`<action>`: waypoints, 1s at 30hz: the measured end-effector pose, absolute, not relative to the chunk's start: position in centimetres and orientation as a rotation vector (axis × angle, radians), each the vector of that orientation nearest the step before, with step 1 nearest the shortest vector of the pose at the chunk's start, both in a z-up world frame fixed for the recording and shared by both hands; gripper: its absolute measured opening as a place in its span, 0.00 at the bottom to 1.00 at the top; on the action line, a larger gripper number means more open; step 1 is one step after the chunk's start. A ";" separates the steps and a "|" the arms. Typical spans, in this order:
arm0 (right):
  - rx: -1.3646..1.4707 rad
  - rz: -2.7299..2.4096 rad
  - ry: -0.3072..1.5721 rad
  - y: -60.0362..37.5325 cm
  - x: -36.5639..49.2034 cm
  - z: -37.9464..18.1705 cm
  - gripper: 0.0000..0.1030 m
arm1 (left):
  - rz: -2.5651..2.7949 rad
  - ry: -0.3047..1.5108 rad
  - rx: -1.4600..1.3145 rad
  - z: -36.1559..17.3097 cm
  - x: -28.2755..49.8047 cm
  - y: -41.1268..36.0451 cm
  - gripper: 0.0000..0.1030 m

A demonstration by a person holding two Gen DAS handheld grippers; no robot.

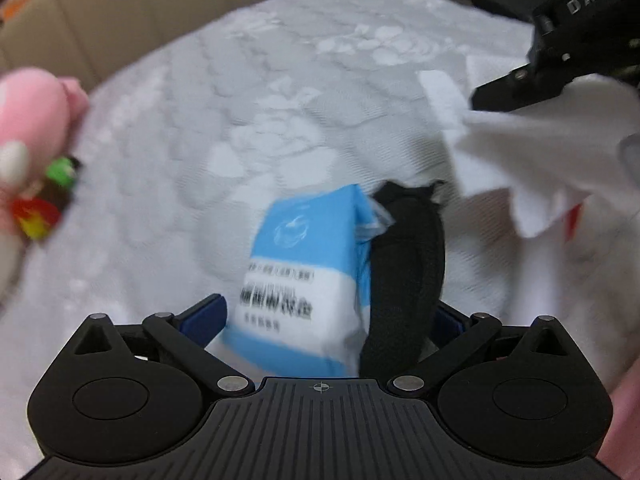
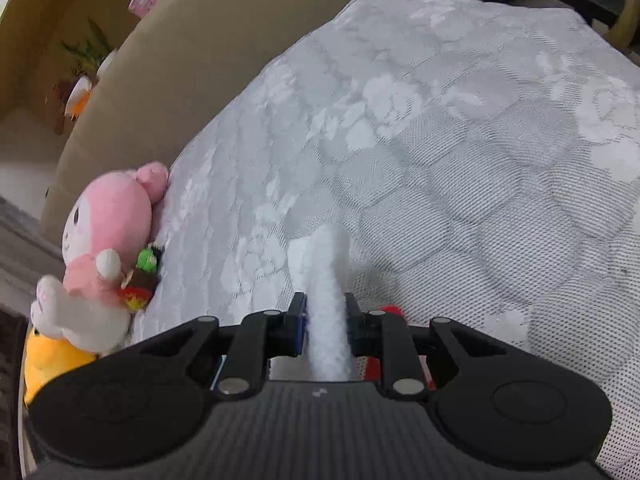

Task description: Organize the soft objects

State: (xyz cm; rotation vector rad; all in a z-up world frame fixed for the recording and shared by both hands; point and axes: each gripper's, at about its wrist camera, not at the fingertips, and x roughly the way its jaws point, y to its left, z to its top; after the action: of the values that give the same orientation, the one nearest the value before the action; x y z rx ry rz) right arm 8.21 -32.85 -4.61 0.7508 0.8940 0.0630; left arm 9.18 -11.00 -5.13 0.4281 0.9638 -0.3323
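Note:
In the left wrist view, my left gripper (image 1: 328,316) is shut on a blue and white tissue pack (image 1: 304,264). A black fabric piece (image 1: 408,272) is pressed against the pack's right side, between the same fingers. My right gripper (image 1: 486,106) comes in from the upper right, shut on a white cloth (image 1: 532,160) that hangs from it. In the right wrist view, the right gripper (image 2: 325,304) pinches that white cloth (image 2: 326,280) into a narrow upright fold above the bed. A pink plush toy (image 2: 106,240) lies at the bed's left edge.
A grey floral quilted bedspread (image 2: 460,160) covers the bed. A beige headboard (image 2: 224,36) runs along its far-left side. A yellow plush (image 2: 52,360) lies under the pink one. Something red (image 2: 394,312) shows beneath the right gripper. The pink plush (image 1: 32,120) is also at the left.

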 end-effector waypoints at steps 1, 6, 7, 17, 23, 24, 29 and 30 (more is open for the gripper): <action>0.729 0.078 0.903 -32.4 8.3 -4.6 0.21 | -0.304 0.964 0.434 -5.1 9.5 -10.3 1.00; 0.658 0.191 0.953 -29.7 9.0 -4.5 0.21 | -0.187 0.995 0.389 -4.5 11.7 -6.3 1.00; 0.620 0.204 0.950 -29.1 9.0 -4.2 0.21 | -0.179 1.001 0.365 -4.2 12.0 -5.6 1.00; 0.611 0.193 0.907 -28.9 7.6 -3.0 0.20 | -0.185 0.887 0.081 -1.6 12.1 1.1 1.00; 0.831 -0.017 0.879 -33.5 6.7 -3.9 0.21 | -0.272 0.668 0.068 1.2 9.7 0.2 1.00; 0.823 -0.035 0.894 -33.3 6.9 -4.2 0.21 | -0.330 0.635 0.073 1.8 9.1 -0.6 1.00; 0.783 -0.054 0.884 -32.4 7.9 -4.0 0.21 | -0.672 0.745 0.044 0.4 6.8 -5.9 1.00; 0.792 -0.051 0.877 -32.5 7.8 -4.0 0.21 | -0.703 0.784 0.073 -0.5 6.2 -7.1 1.00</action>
State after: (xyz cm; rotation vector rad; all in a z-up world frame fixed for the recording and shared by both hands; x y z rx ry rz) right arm 7.83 -32.51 -3.99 0.7918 0.8765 -0.0515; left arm 6.23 -7.12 -0.48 0.0726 0.7840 -0.7033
